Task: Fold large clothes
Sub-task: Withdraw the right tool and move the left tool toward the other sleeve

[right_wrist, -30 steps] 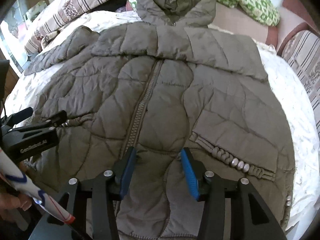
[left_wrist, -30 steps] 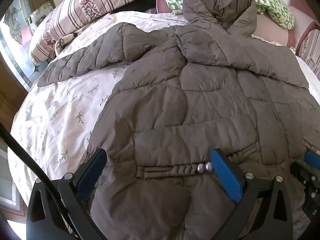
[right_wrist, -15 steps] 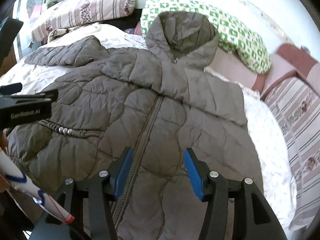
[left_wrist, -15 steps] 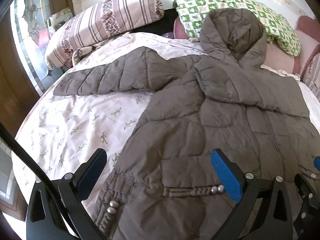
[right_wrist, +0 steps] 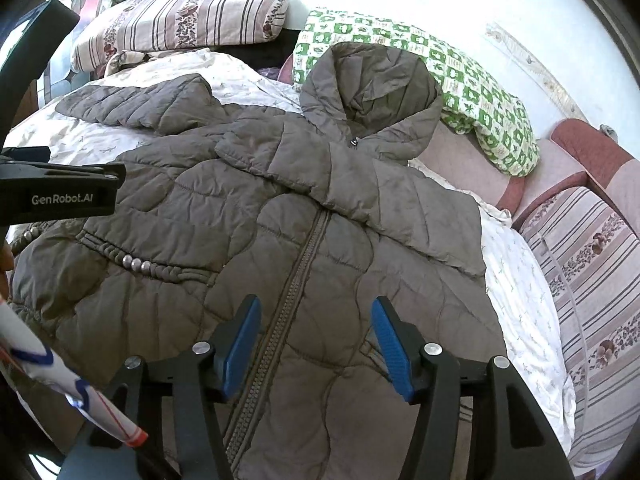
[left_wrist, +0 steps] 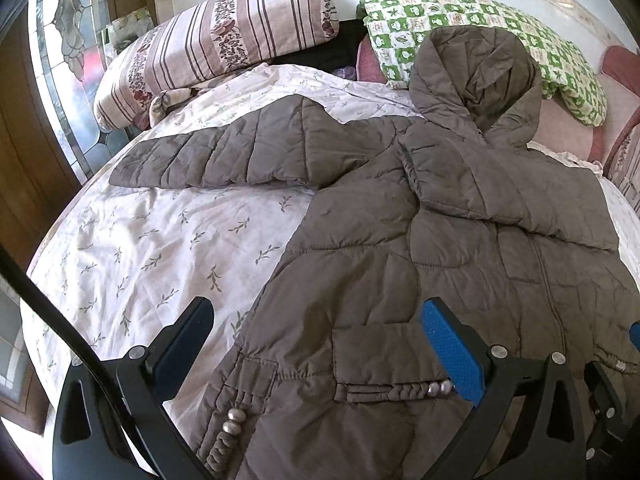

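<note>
A large grey-brown quilted hooded jacket [left_wrist: 440,240] lies front-up and zipped on the bed, hood toward the pillows, also in the right wrist view [right_wrist: 280,248]. Its left sleeve [left_wrist: 224,156] stretches out over the sheet; the right sleeve appears folded across the chest. My left gripper [left_wrist: 316,344] is open and empty above the jacket's lower left pocket. My right gripper [right_wrist: 316,340] is open and empty above the zipper [right_wrist: 296,280] near the hem. The left gripper's body [right_wrist: 60,196] shows at the left edge of the right wrist view.
The bed has a white leaf-print sheet [left_wrist: 140,248]. A striped pillow [left_wrist: 216,44] and a green checked pillow [left_wrist: 480,36] lie at the head. A striped cushion [right_wrist: 592,280] runs along the right. A stained-glass window [left_wrist: 68,64] is on the left.
Both grippers pulled back and up from the jacket, so more of the bed and pillows shows. The left gripper shifted left toward the jacket's side. Both stayed open.
</note>
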`<state>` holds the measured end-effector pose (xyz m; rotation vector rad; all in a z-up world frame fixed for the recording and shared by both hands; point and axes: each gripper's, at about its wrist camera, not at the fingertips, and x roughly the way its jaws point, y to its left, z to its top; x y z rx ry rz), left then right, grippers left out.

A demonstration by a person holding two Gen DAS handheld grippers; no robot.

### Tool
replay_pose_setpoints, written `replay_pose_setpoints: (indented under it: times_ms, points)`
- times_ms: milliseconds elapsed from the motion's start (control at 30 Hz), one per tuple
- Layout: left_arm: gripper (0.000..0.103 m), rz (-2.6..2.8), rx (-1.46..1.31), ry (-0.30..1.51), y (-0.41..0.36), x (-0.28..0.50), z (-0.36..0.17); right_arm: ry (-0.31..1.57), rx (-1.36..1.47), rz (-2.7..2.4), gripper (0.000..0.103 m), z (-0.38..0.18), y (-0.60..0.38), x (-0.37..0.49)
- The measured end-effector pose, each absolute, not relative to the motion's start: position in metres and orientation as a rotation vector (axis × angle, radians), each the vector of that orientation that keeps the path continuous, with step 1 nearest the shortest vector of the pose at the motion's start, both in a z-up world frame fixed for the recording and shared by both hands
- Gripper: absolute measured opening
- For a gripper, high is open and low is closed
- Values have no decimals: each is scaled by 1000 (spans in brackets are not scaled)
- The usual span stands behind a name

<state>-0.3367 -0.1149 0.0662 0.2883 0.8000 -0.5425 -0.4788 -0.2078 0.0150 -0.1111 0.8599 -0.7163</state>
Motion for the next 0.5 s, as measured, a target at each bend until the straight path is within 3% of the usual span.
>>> replay_pose_setpoints:
  times_ms: [500]
  points:
    - [103,-487,171,829,-94,-287,84,888,-96,-689,67,5,-207,-468]
